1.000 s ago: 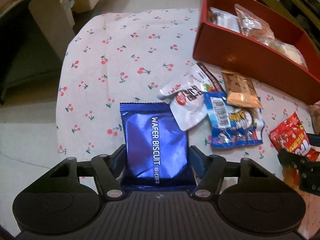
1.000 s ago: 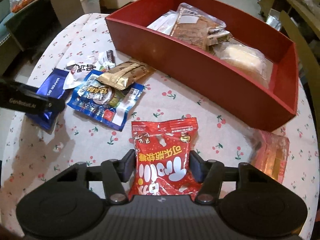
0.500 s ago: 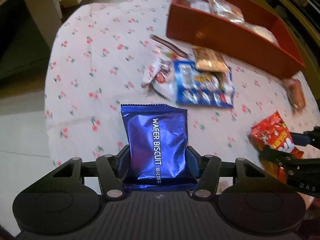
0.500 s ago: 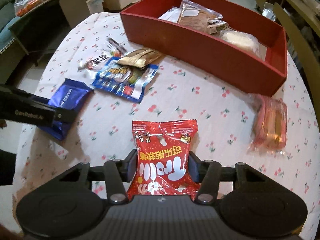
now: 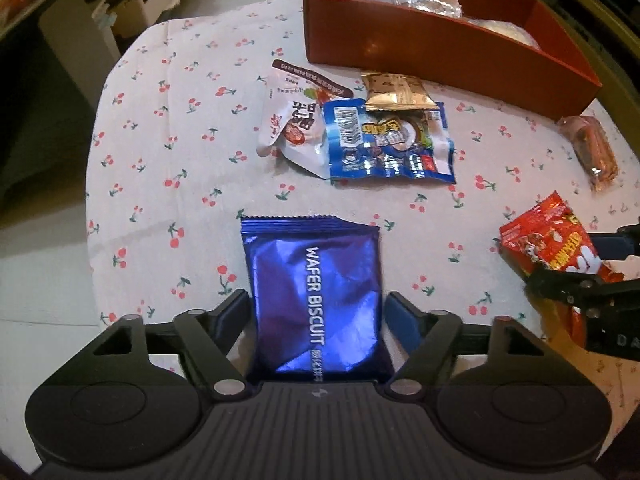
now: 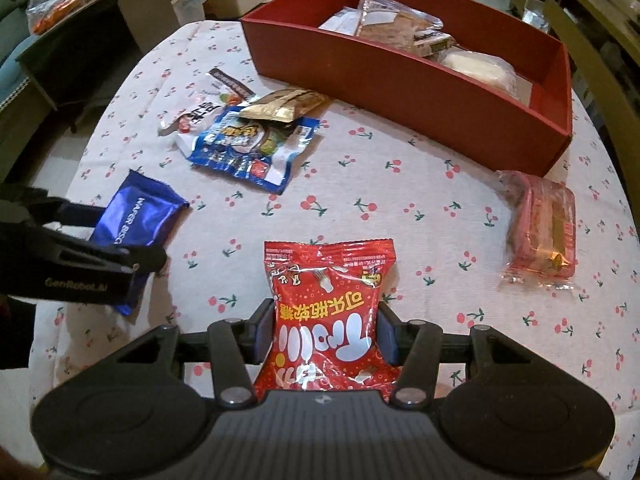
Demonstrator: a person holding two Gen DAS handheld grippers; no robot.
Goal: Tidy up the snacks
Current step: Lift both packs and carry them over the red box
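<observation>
A blue "WAFER BISCUIT" packet (image 5: 312,292) stands between the fingers of my left gripper (image 5: 316,312). Its jaws are opening, and the right pad (image 5: 400,320) shows a thin gap beside the packet's edge. In the right wrist view the same blue packet (image 6: 140,212) sits at the table's left edge. My right gripper (image 6: 325,330) is shut on a red snack packet (image 6: 328,300), pads pressing both sides. That red packet (image 5: 548,240) also shows at the right of the left wrist view. The red box (image 6: 400,92) with several snacks inside stands at the back.
A white packet (image 5: 288,120), a blue-and-white packet (image 5: 388,148) and a gold packet (image 5: 396,88) lie in a heap before the red box (image 5: 440,48). A pink-wrapped pack (image 6: 540,232) lies at the right. The cherry-print tablecloth (image 6: 360,208) ends close to my left gripper.
Both grippers drew back from the heap, each with its packet between the fingers. The right jaws closed tighter on the red packet. The left jaws narrowed, then spread wider around the blue packet.
</observation>
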